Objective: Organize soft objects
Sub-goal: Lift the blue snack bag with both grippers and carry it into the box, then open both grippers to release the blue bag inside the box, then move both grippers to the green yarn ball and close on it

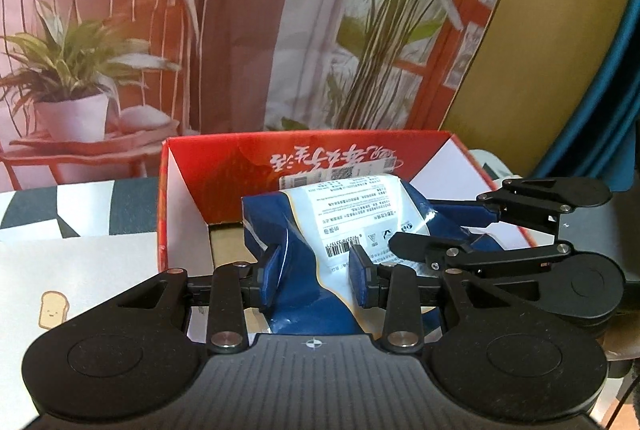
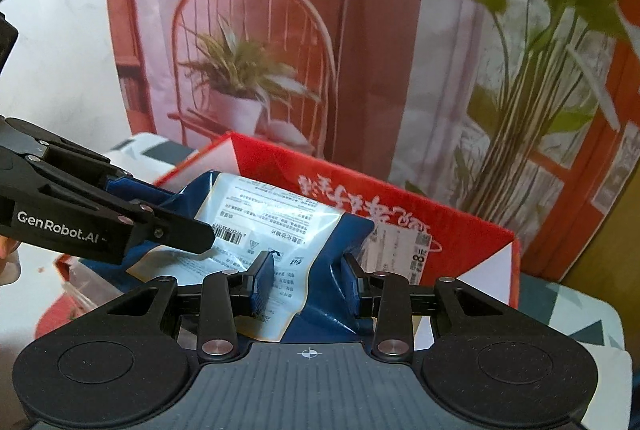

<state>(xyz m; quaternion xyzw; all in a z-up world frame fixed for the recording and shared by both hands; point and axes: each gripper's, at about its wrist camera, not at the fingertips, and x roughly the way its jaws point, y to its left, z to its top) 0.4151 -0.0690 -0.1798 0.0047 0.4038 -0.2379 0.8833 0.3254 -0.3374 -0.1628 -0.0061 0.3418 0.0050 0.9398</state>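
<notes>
1. Left wrist view first: nearest to us is our left gripper [image 1: 316,280]. Its two blue pads sit on either side of the blue and white bag [image 1: 320,230] and pinch a fold of it.
2. In the right wrist view our right gripper [image 2: 308,284] does the same. Its pads press into the bag [image 2: 280,230] from both sides, so both grippers are clamped on one bag.
3. We think the bag is light and soft. It bends and wrinkles where we hold it. The skin looks shiny, so we think it could slip. We would hold it by the crumpled folds near its two ends, not by the flat label.
4. The bag hangs over the open top of the red box [image 1: 176,198], partly inside it, near the box's front edge.
5. The box walls stand up on all sides. We see brown floor free at its left inner corner, so there is room to lower the bag there.
6. Left of the box lies a white sheet with a toast face [image 1: 54,310]. Behind it all stands a big printed bag with plants [image 1: 280,30].
</notes>
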